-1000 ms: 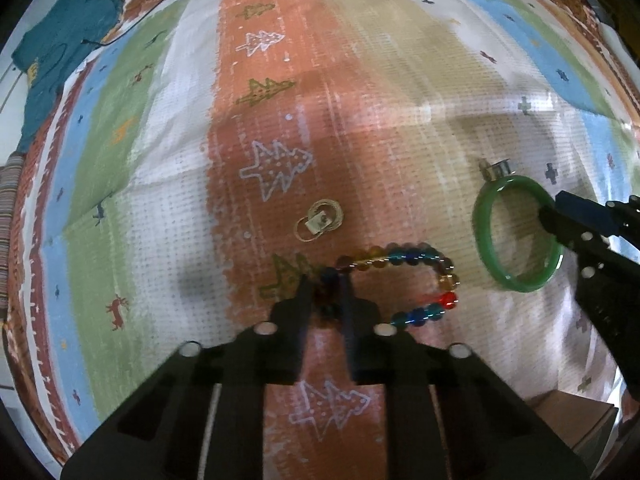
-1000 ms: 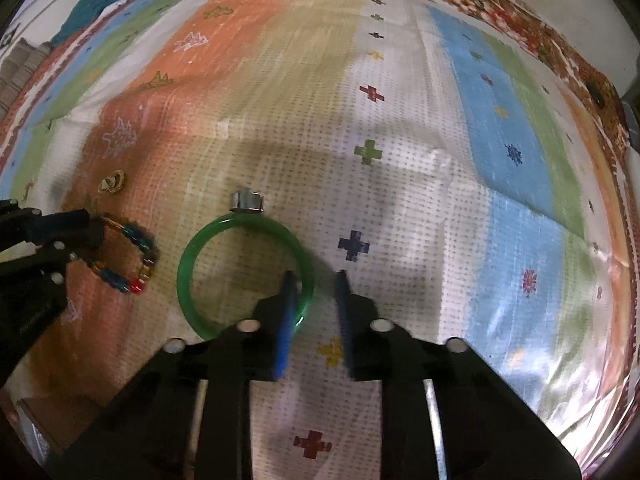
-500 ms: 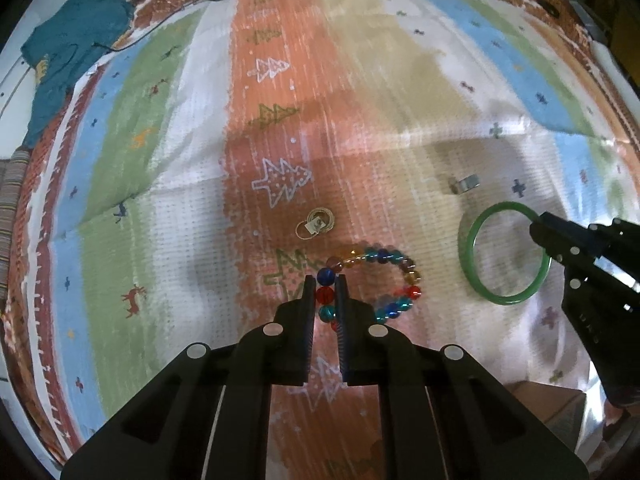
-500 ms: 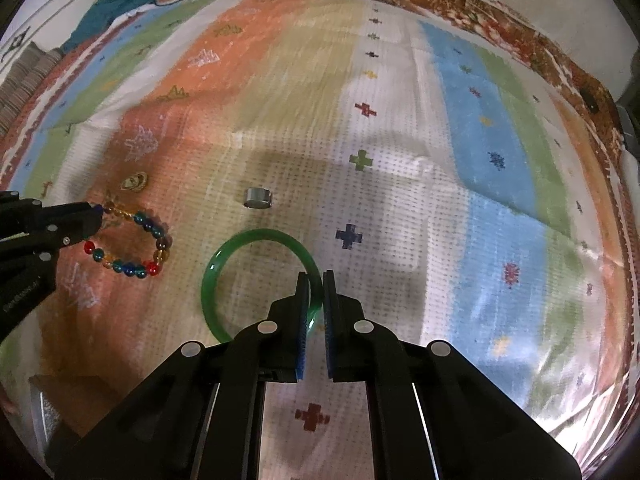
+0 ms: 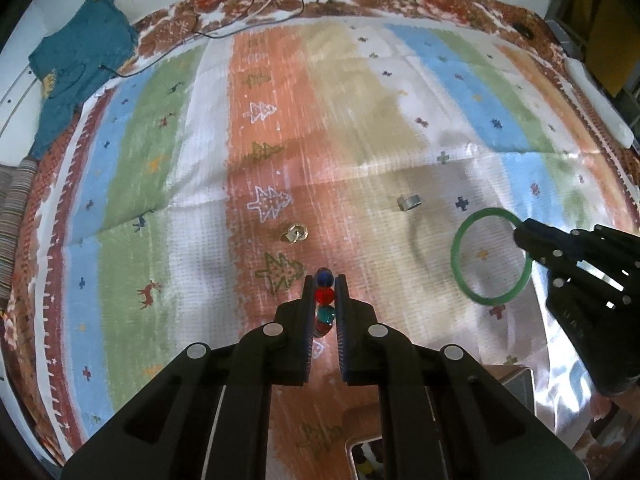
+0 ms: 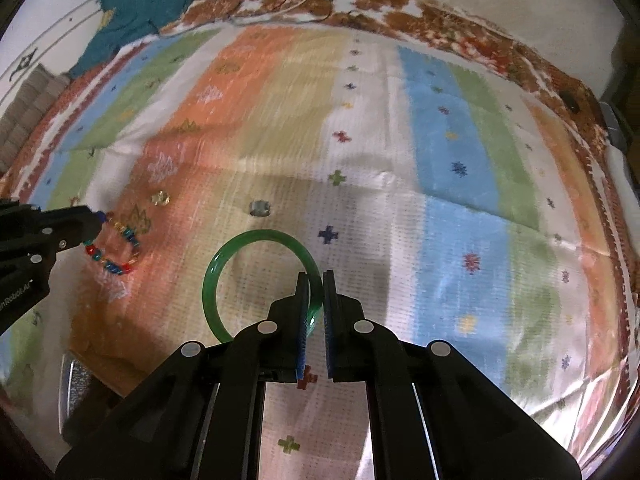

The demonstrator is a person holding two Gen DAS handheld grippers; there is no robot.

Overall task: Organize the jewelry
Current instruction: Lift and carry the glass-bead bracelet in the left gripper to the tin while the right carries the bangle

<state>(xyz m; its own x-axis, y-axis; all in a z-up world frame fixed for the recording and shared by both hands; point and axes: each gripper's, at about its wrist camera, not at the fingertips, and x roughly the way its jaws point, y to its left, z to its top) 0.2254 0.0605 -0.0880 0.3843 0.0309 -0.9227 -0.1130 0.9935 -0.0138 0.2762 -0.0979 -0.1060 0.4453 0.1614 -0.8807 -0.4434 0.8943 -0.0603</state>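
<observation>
Left claw (image 5: 324,280) is clamping the multicoloured bead bracelet (image 5: 324,295), which is hanging clear above the striped cloth (image 5: 360,128). Right claw (image 6: 316,278) is gripping the green bangle (image 6: 224,264) by its rim, the ring standing out to the claw's left. Silver ring (image 5: 410,202) and small gold piece (image 5: 295,234) are lying on the cloth, apart from both.

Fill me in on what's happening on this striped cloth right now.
A person is sorting jewelry with a gripper in each hand. The left gripper is shut on a multicolored bead bracelet, and the right gripper is shut on a green bangle. Two small pieces lie loose on the striped cloth: a gold ring and a silver ring.
</observation>
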